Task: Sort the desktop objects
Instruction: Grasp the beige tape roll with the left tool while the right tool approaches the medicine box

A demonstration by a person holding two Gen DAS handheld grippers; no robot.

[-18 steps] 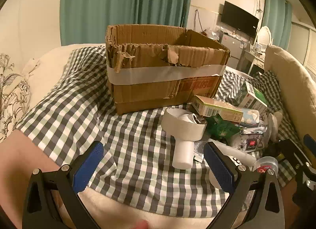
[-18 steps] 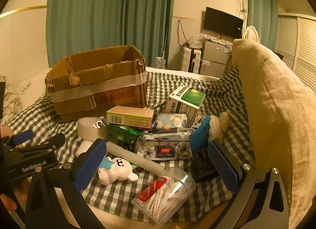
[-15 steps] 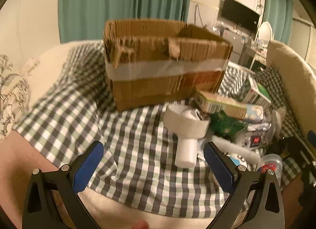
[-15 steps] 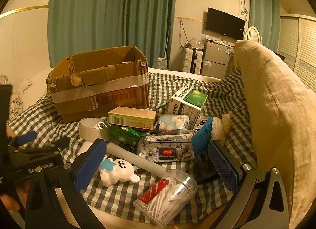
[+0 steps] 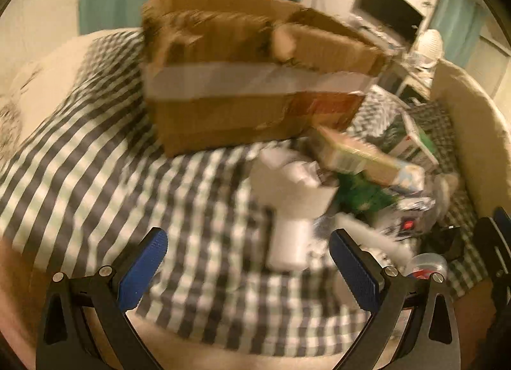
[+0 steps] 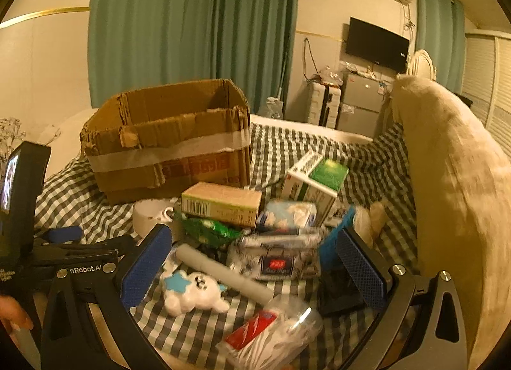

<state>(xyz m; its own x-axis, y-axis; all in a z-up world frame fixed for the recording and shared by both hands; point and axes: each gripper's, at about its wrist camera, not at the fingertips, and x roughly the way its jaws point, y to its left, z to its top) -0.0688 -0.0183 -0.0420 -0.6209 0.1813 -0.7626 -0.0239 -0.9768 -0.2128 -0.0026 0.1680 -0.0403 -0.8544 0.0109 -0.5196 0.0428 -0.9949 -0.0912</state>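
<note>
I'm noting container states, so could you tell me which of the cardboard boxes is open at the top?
The big brown taped cardboard box at the back; both small printed cartons, the tan one and green-white one, are closed.

Dim warm indoor light, fisheye edge bending; left view motion-blurred, right mostly sharp.

The torn brown corrugated cardboard box [image 6: 169, 146] looks rough and matt (a glossy tape band crosses it). The grey-and-white checked cloth [image 6: 367, 165] is soft woven fabric. The clear plastic tub [image 6: 274, 335] shines.
</note>
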